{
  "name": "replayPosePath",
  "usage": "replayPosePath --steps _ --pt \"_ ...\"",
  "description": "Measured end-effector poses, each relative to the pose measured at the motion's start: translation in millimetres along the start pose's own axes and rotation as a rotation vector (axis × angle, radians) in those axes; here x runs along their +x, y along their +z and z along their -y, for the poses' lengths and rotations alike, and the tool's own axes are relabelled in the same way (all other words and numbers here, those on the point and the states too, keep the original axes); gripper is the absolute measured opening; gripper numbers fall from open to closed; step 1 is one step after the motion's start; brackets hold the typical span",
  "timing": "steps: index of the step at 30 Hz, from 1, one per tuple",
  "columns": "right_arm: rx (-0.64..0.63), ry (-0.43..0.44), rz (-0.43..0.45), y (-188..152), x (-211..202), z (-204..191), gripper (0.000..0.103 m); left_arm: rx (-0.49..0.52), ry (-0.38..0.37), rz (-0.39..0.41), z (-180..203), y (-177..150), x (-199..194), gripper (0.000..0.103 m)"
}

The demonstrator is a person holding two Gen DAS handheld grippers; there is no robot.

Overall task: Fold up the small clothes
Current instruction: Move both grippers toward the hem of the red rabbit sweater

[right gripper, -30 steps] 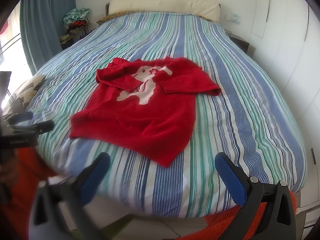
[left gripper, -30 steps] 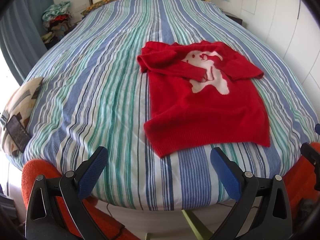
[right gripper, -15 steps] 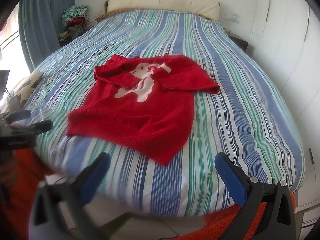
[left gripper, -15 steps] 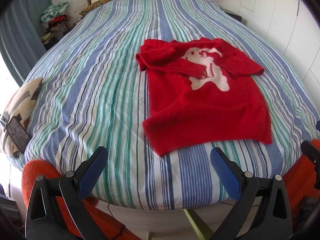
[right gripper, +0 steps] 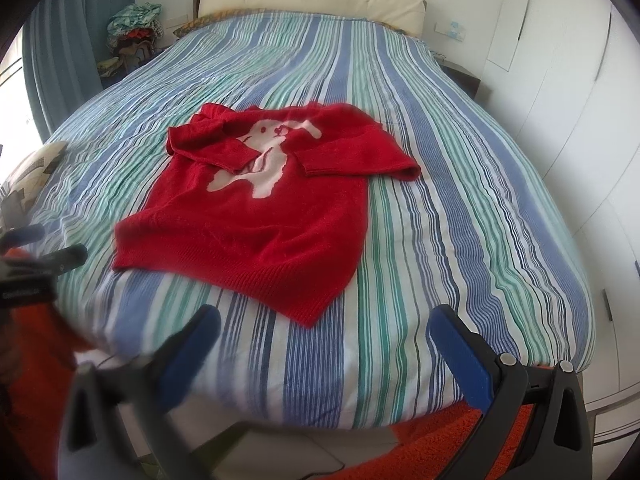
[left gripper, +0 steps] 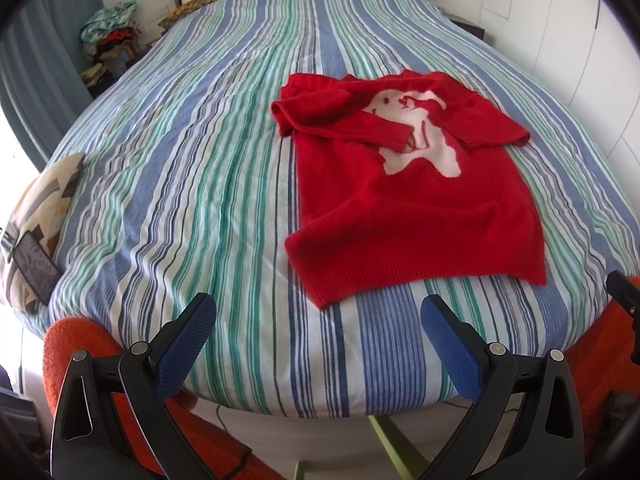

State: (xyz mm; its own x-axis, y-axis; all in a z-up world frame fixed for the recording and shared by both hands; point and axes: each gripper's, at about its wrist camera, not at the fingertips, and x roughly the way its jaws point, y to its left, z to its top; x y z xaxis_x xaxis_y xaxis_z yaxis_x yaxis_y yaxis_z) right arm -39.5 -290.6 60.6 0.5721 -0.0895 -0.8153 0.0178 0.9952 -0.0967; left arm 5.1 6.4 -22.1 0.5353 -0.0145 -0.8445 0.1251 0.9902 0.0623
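Observation:
A small red sweater [left gripper: 404,196] with a white animal on its chest lies flat on the striped bed [left gripper: 200,184], both sleeves folded across the front. It also shows in the right wrist view [right gripper: 260,212]. My left gripper [left gripper: 318,320] is open and empty, hovering over the foot of the bed just before the sweater's hem. My right gripper [right gripper: 326,330] is open and empty, also short of the hem's near corner. The left gripper's side shows at the left edge of the right wrist view [right gripper: 36,264].
A patterned cushion [left gripper: 40,208] with a dark phone [left gripper: 34,268] on it lies at the bed's left edge. A pile of clothes [left gripper: 110,36] stands by the curtain at the back left. White wardrobe doors [right gripper: 568,112] line the right side.
Both grippers have moved slightly closer to the bed, so the sweater sits a little higher and further in view. The jaws stay open. The sweater has not moved.

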Motion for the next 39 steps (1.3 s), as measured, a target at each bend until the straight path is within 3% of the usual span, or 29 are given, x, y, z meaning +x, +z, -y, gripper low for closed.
replayPosePath --steps 10,23,39 --pt "-0.013 -0.060 -0.004 4 -3 -1 0.103 0.007 -0.012 -0.008 3 -1 0 0.102" --pt "-0.042 -0.230 -0.022 14 -9 0 0.103 0.014 -0.077 -0.026 7 -2 5 0.102" --pt "-0.041 -0.265 -0.075 7 3 4 0.103 0.004 -0.099 -0.065 2 -5 18 0.102"
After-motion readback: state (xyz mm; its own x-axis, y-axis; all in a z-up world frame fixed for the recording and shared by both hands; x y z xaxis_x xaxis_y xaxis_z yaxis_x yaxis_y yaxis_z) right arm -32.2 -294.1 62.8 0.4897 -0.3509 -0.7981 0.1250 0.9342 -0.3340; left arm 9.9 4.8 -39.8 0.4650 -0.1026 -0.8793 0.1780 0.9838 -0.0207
